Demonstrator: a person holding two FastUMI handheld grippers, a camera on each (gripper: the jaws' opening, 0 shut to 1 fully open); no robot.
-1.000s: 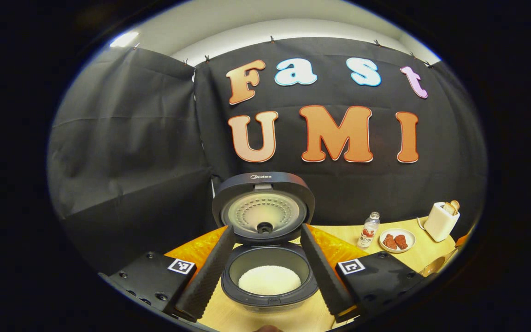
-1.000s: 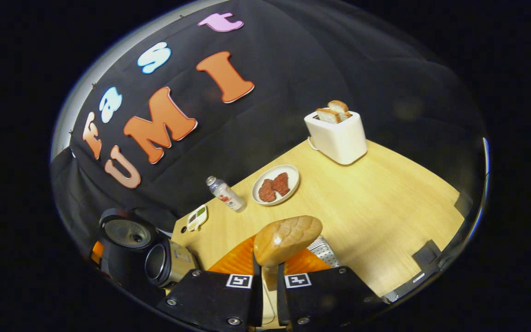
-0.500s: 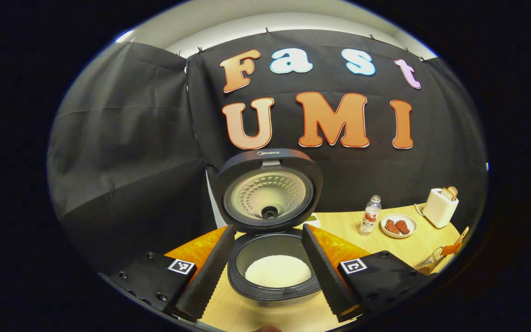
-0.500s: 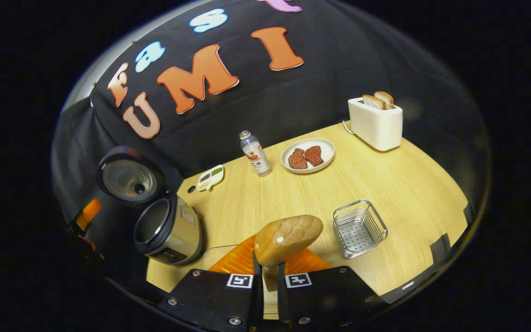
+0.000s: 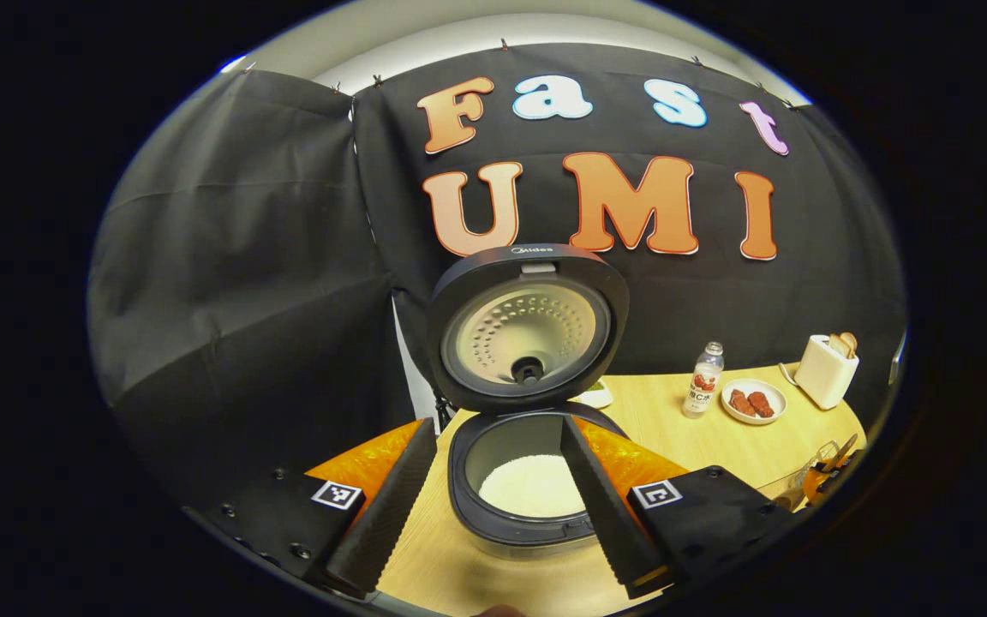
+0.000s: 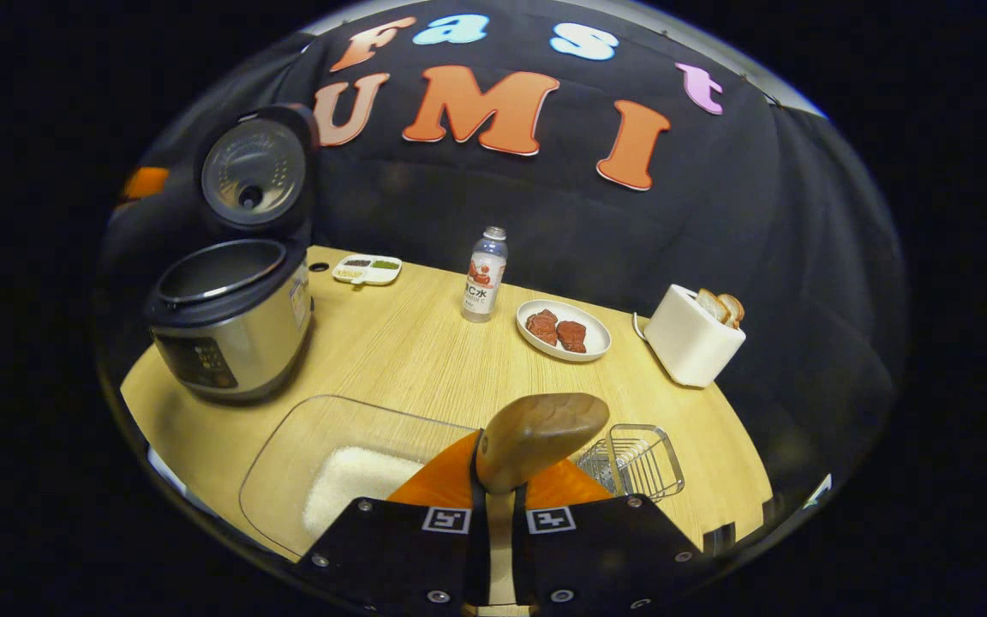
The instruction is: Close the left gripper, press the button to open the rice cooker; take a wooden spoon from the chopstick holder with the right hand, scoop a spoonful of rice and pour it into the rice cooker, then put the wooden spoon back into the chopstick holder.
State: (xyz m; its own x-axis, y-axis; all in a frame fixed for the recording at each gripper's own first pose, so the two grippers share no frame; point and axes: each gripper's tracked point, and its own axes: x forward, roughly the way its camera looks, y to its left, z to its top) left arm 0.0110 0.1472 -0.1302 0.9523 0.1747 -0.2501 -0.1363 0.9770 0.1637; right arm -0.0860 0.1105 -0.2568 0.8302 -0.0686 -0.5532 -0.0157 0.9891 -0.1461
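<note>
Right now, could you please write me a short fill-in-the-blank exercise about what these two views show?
1. The lid of the dark round rice cooker stands ____.
2. The right claw is shut on the handle of the brown wooden ____.
3. The round white plate lies between the clear plastic bottle and the white ____.
4. The left claw is ____.

Missing words: open; spoon; toaster; open
</note>
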